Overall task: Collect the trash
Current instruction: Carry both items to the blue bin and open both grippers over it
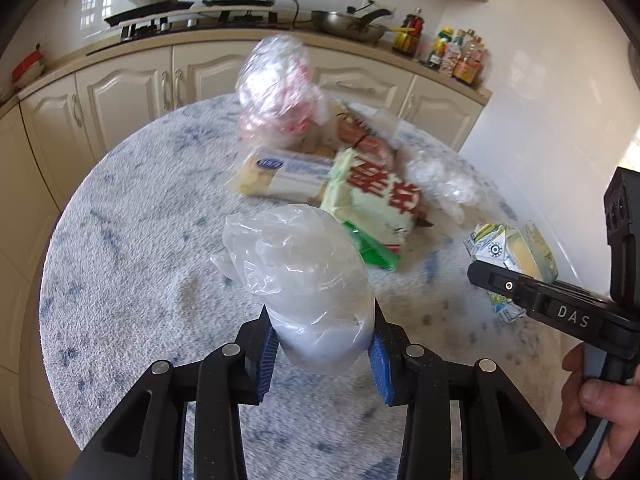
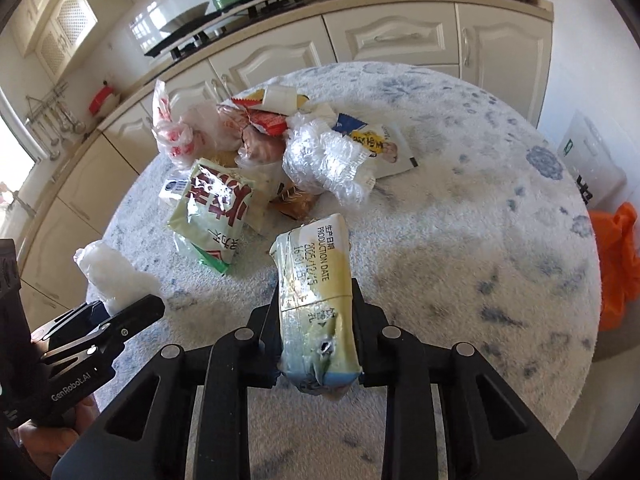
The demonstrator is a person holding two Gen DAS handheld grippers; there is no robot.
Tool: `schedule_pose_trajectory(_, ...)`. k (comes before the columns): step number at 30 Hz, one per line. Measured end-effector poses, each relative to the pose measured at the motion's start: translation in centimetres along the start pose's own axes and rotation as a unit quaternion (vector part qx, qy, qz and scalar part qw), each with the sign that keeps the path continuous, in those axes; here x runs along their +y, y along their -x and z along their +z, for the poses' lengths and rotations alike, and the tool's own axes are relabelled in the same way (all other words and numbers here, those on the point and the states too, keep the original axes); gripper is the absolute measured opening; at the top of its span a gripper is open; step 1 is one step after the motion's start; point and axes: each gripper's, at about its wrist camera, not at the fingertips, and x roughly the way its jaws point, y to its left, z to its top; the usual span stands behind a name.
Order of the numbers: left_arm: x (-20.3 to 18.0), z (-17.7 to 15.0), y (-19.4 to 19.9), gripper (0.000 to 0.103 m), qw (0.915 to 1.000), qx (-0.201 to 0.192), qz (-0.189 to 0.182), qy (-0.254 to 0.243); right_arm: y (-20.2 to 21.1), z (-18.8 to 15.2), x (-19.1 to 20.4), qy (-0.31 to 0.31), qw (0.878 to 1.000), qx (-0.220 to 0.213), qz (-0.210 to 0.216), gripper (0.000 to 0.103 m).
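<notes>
- Nearest your left camera, the left gripper (image 1: 323, 354) is clamped on a crumpled clear plastic bag (image 1: 298, 276), its blue pads pressing both sides, held above the counter (image 1: 132, 280).
- Your right gripper (image 2: 316, 334) is closed on a flattened milk carton (image 2: 314, 300), printed with a production date, a straw hole near its lower end.
- Both pieces look lifted clear, so I judge you are mid-carry with two items picked.
- The remaining trash pile (image 2: 256, 156) sits at 11 o'clock in the right view: a green-and-white snack wrapper (image 2: 212, 216), bubble wrap (image 2: 324, 160), and a red-printed bag (image 2: 172, 136).
- An orange bag (image 2: 618, 256) shows at 3 o'clock off the counter edge; it may be the bin, though I cannot tell.
- Next, you likely need to carry both loads to the bin and release, then return for the pile.
</notes>
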Motion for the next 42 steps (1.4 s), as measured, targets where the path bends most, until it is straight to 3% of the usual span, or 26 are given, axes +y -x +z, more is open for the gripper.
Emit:
schedule_pose_trajectory(10, -6.2, 1.0, 2.4, 0.036, 0.9983, -0.023, -0.034, -0.042, 5.2, -0.7, -3.3, -0.026, 0.999, -0.04, 0.004, 0.026)
schedule_pose_trajectory(18, -16.3, 2.5, 1.5, 0.036, 0.9878, -0.025, -0.093, -0.122, 11.6, -1.7, -12.3, -0.092, 0.991, -0.086, -0.044, 0.026)
schedule_pose_trajectory(27, -30.6, 0.7, -6.2, 0.036, 0.9609, 0.057, -0.169, -0.212, 15.1, -6.2, -26.1, -0.205, 0.967, -0.084, -0.125, 0.026)
schedule_pose_trajectory(35, -40.3, -2.8, -15.3, 0.037, 0.9334, 0.148, -0.171, -0.279, 11.8, -10.3, -34.9, -0.288, 0.948, -0.034, -0.127, 0.026)
schedule_pose_trajectory(42, -45.1, -4.3, -22.8, 0.043, 0.9152, 0.206, -0.145, -0.315, 8.4, -12.5, -39.3, -0.337, 0.935, -0.004, -0.112, 0.029)
